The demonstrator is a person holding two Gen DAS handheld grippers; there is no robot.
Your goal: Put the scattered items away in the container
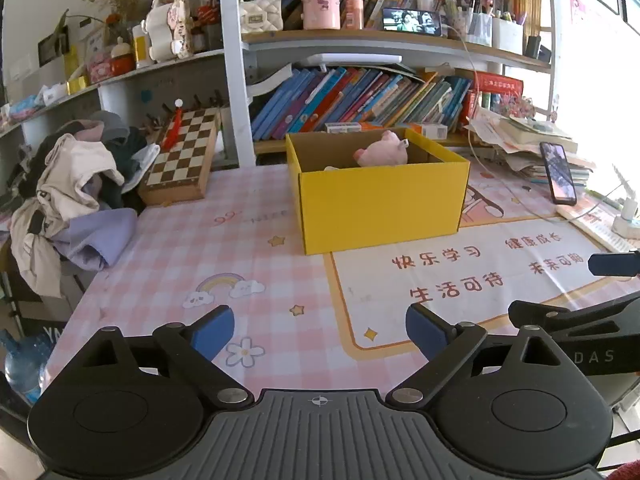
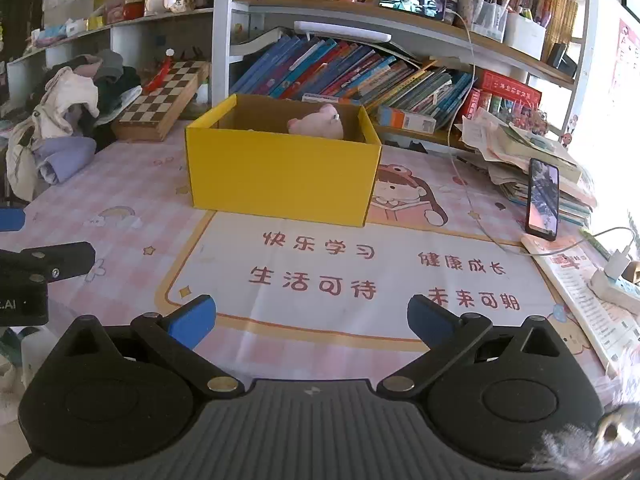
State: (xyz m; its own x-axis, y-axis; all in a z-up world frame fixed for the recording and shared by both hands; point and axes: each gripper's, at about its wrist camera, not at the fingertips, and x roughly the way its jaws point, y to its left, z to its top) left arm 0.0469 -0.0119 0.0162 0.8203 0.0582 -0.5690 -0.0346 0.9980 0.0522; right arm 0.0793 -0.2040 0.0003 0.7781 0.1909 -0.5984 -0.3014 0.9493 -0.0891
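Left gripper [image 1: 320, 330]: jaws spread wide, nothing between the blue pads, hanging above the pink checked desk mat [image 1: 192, 248]. Right gripper [image 2: 312, 322]: likewise released and empty, over the mat's white panel with red lettering [image 2: 360, 276].

Yellow cardboard box [image 1: 380, 204]: straight ahead of the left gripper and slightly to its right, well apart from the fingertips, standing upright on the mat with its top open. From the right gripper it sits ahead and a little to the left.

Pink plush pig [image 1: 384, 150]: inside the box, toward its far right corner, head showing above the near wall. A pale scrap of something else shows low inside the box from the left view; too little visible to name.

Left of the left gripper: heap of clothes [image 1: 76, 192], then a wooden chessboard case [image 1: 182, 160] propped at a tilt beyond it.

Right of the right gripper: smartphone [image 2: 543, 199] standing upright against a stack of papers and books, power strip [image 2: 616, 284] nearer the mat's edge.

Behind the box: shelf of leaning books [image 1: 360, 100].
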